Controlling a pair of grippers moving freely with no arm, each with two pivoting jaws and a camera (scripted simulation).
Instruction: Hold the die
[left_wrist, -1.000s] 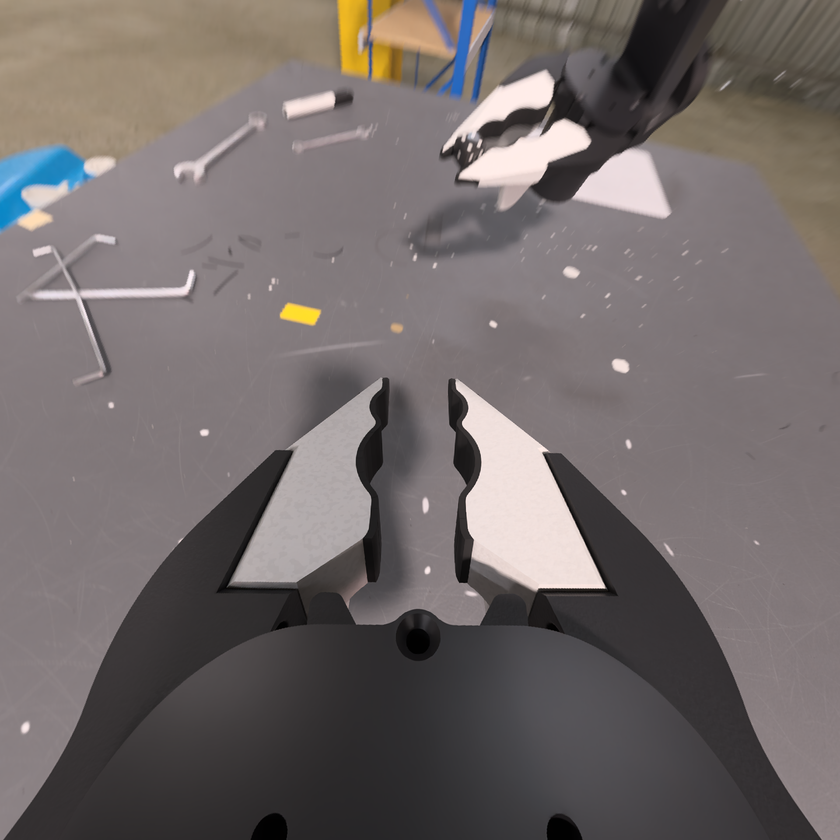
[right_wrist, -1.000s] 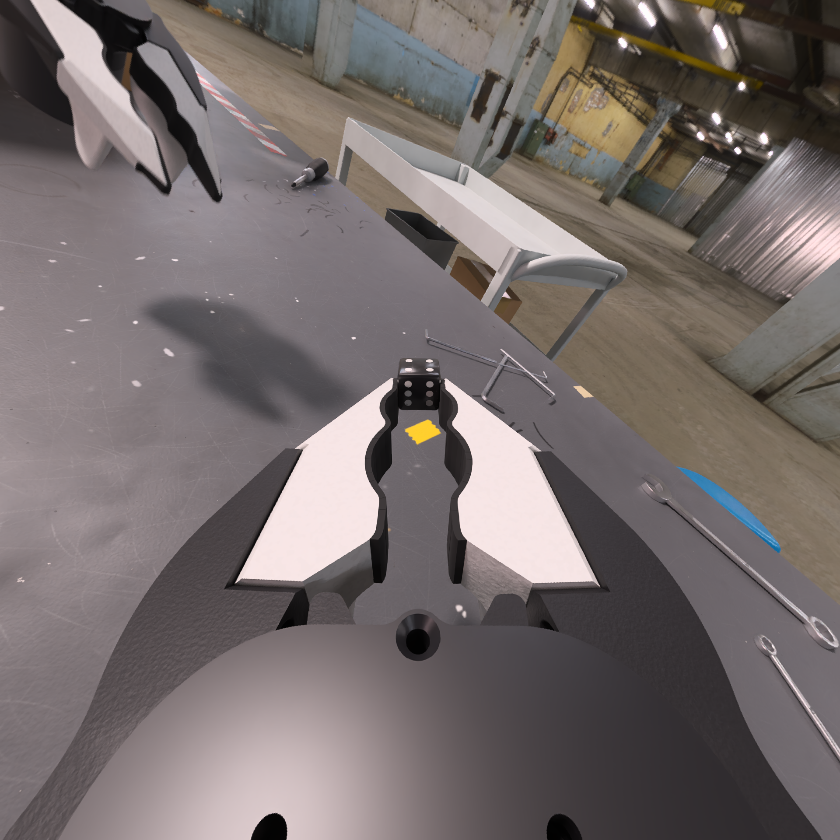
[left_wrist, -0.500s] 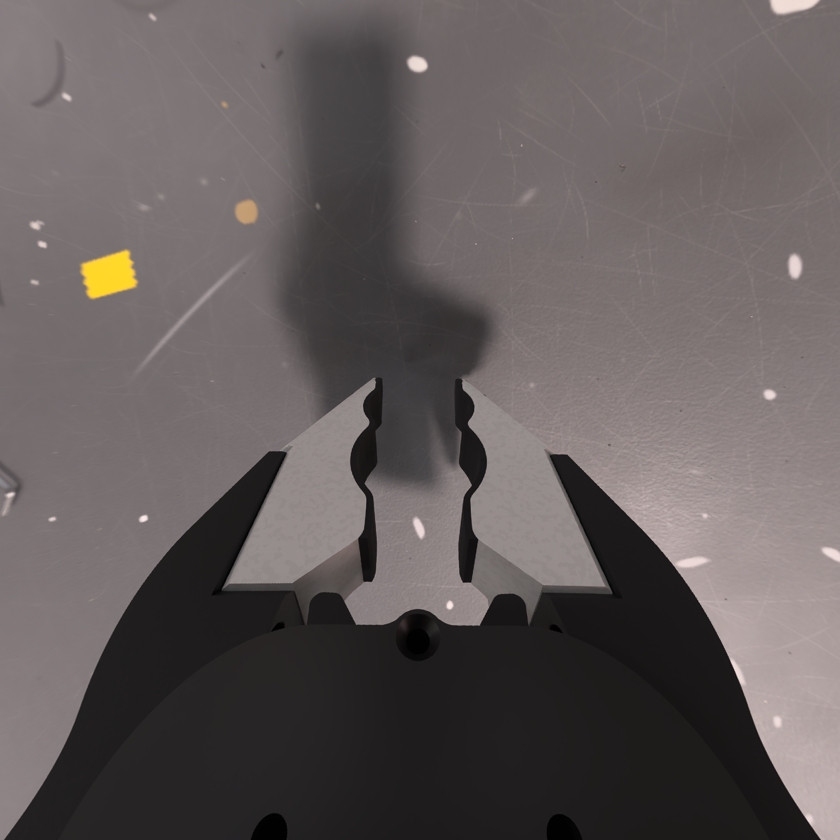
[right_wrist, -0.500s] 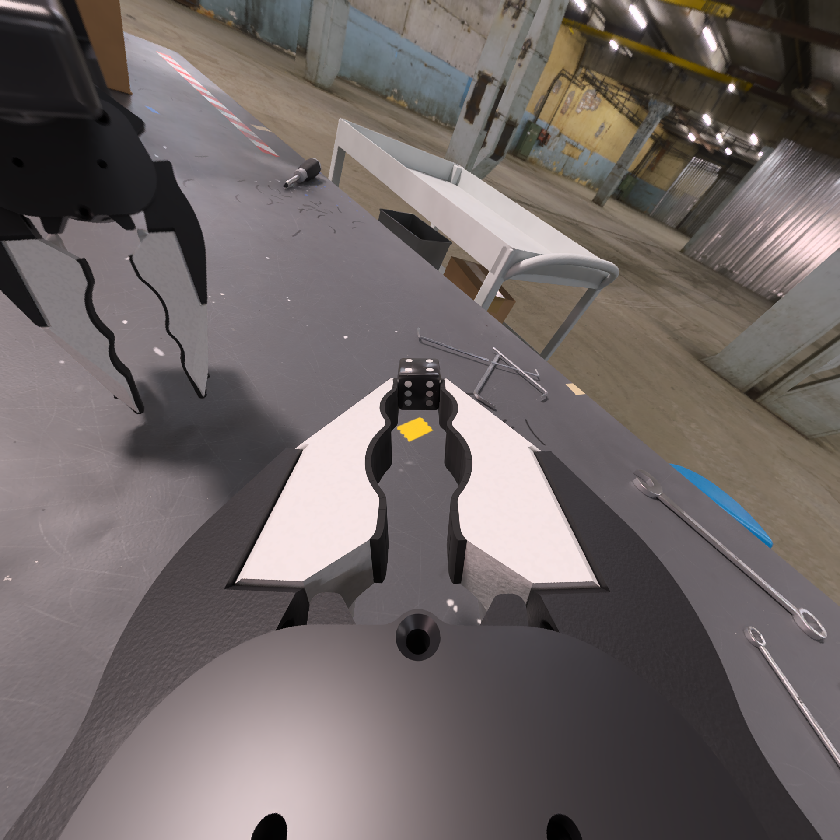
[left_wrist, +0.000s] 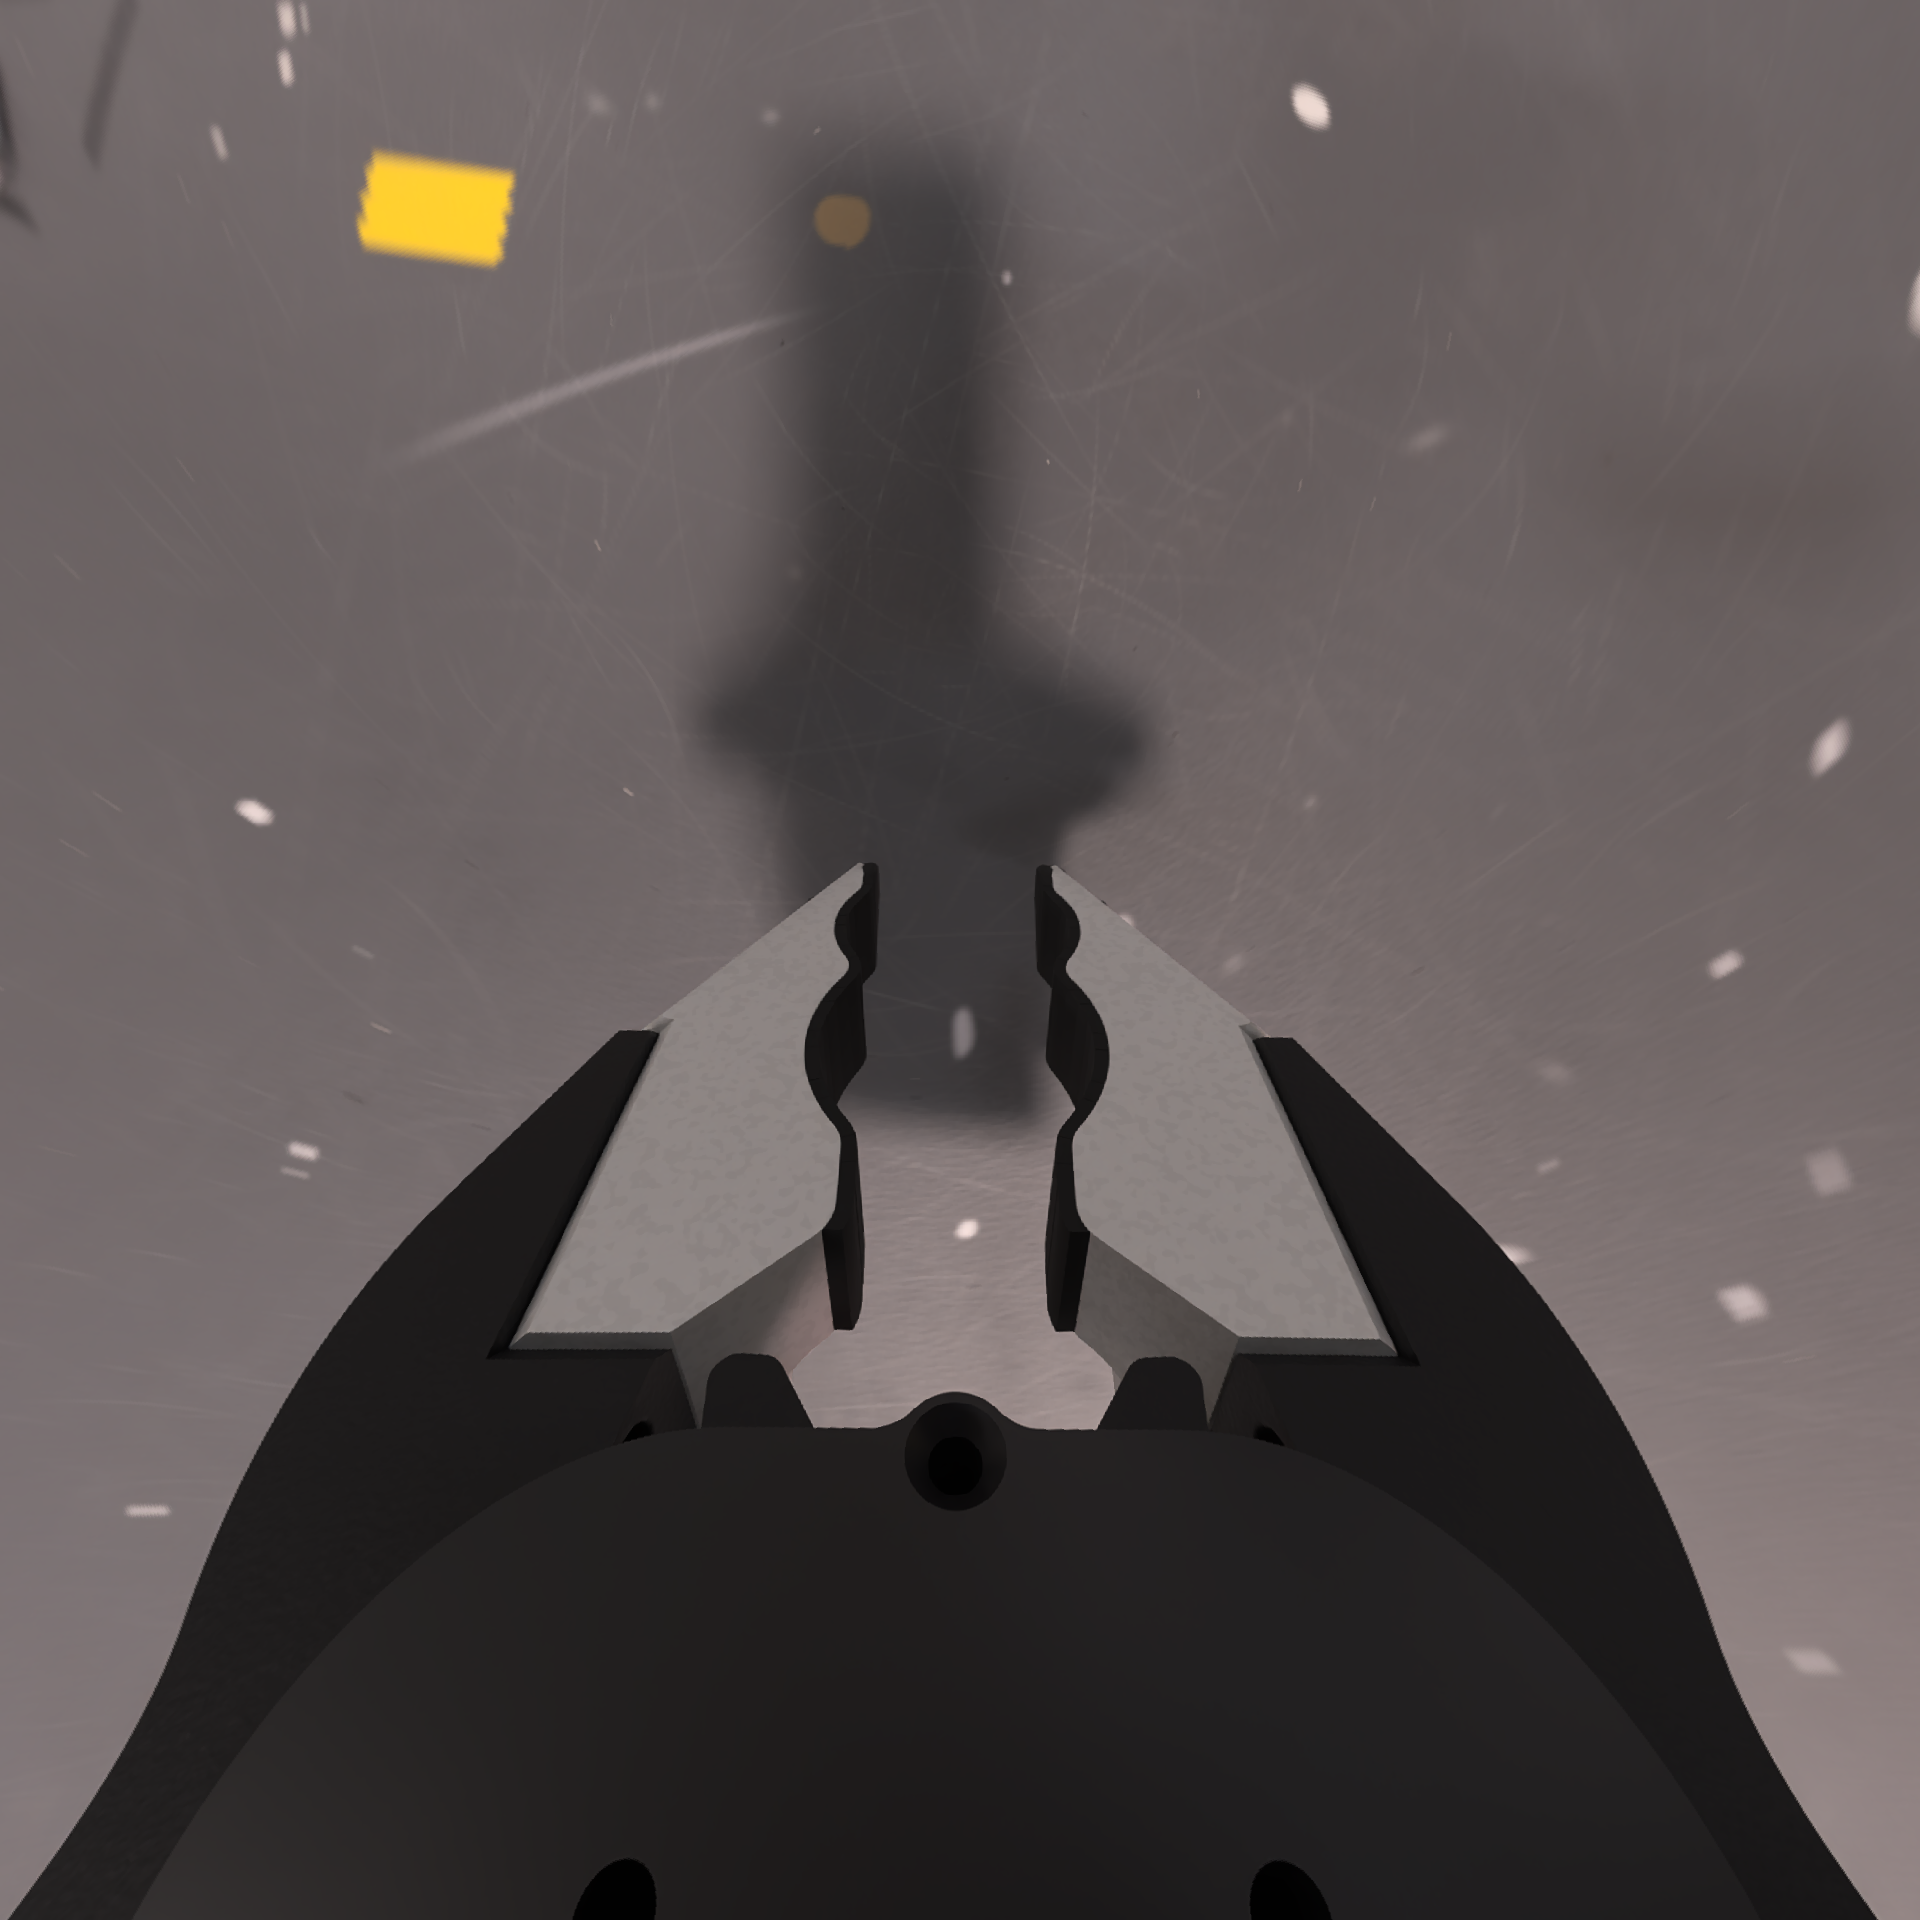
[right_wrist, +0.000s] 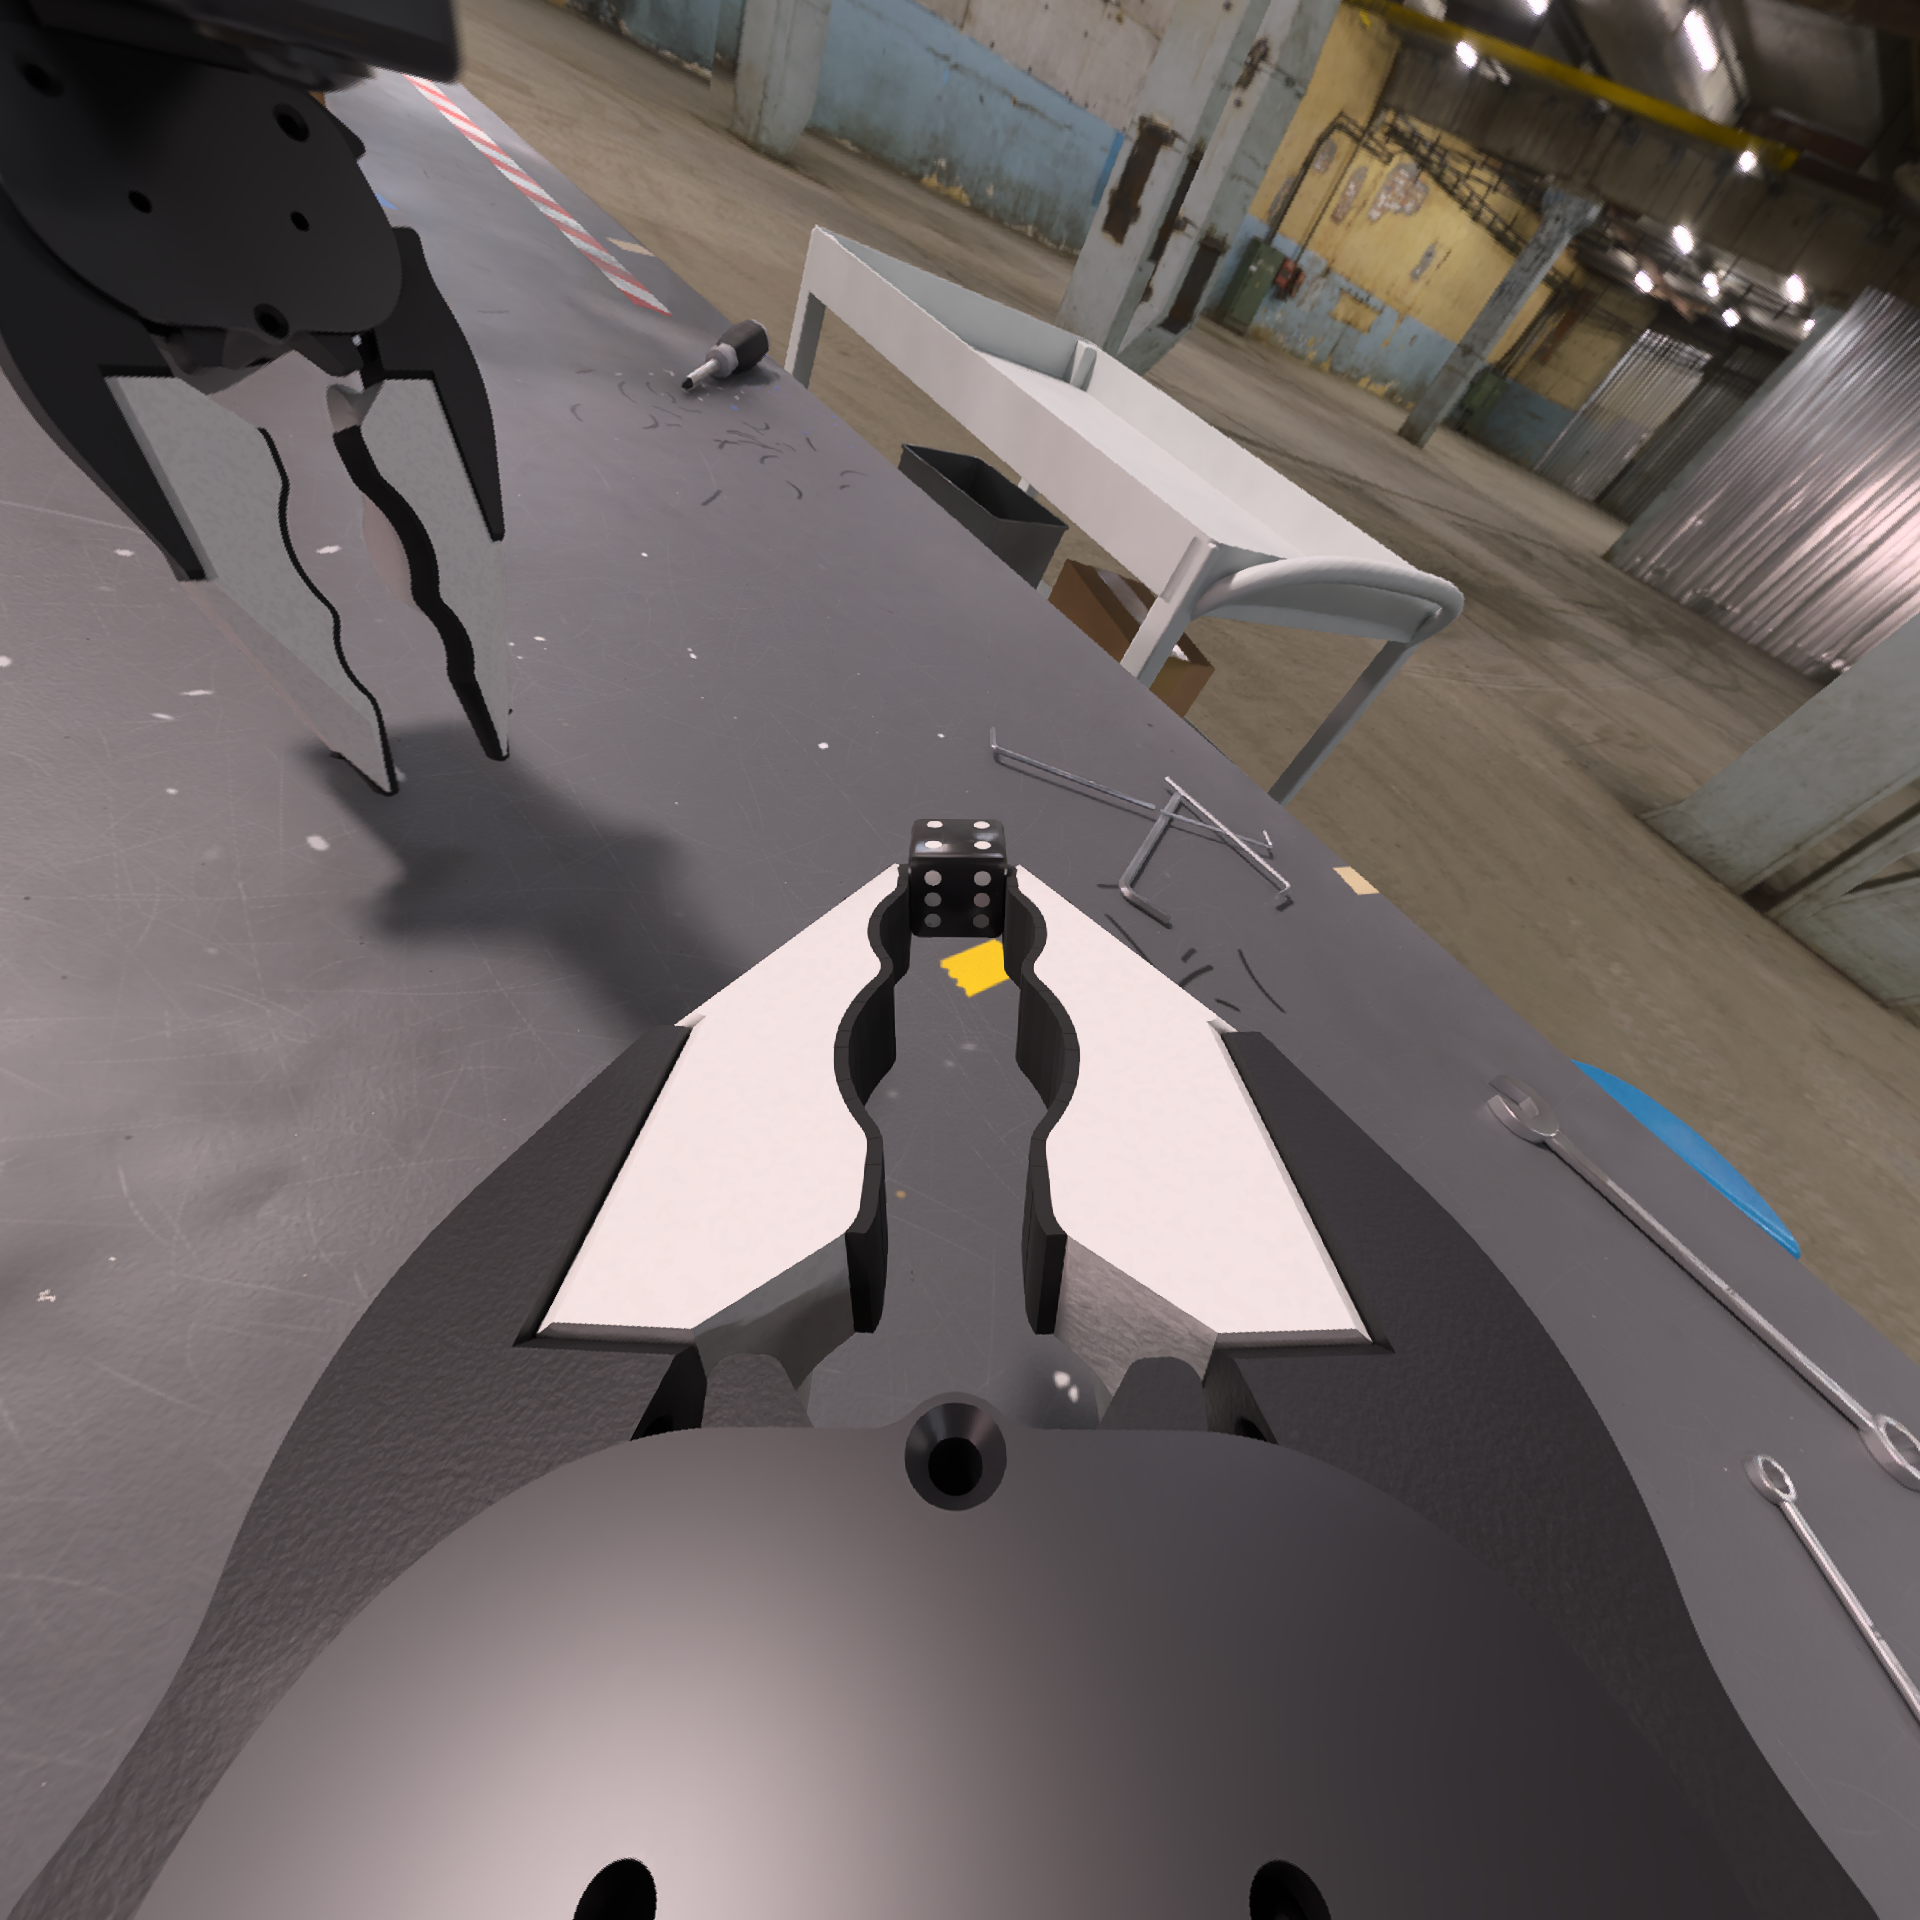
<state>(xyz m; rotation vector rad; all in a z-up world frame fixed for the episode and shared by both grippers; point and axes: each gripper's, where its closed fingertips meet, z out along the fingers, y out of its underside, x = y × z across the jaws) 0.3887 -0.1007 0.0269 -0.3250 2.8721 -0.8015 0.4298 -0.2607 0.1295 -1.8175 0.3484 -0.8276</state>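
Observation:
A small black die (right_wrist: 957, 875) with white pips sits pinched between the tips of my right gripper (right_wrist: 957, 883), held above the dark grey table (right_wrist: 623, 1039). My left gripper (left_wrist: 957, 883) points steeply down at the table (left_wrist: 1455, 623), open and empty, with its own shadow beneath it. It also shows in the right wrist view (right_wrist: 442, 764) at the upper left, tips down, close above the tabletop and well apart from the die. The die does not show in the left wrist view.
A yellow tape scrap (right_wrist: 975, 966) (left_wrist: 436, 211) lies on the table below the die. Hex keys (right_wrist: 1174, 831) lie beyond it near the table's edge. Two wrenches (right_wrist: 1704, 1278) and a blue object (right_wrist: 1704, 1164) are at right. A small bit (right_wrist: 727, 353) lies far back. A white table (right_wrist: 1091, 436) stands beyond.
My left gripper has tipped from looking across the table to pointing down at it, and has moved lower and closer to the tabletop. My right gripper keeps the die and has hardly moved.

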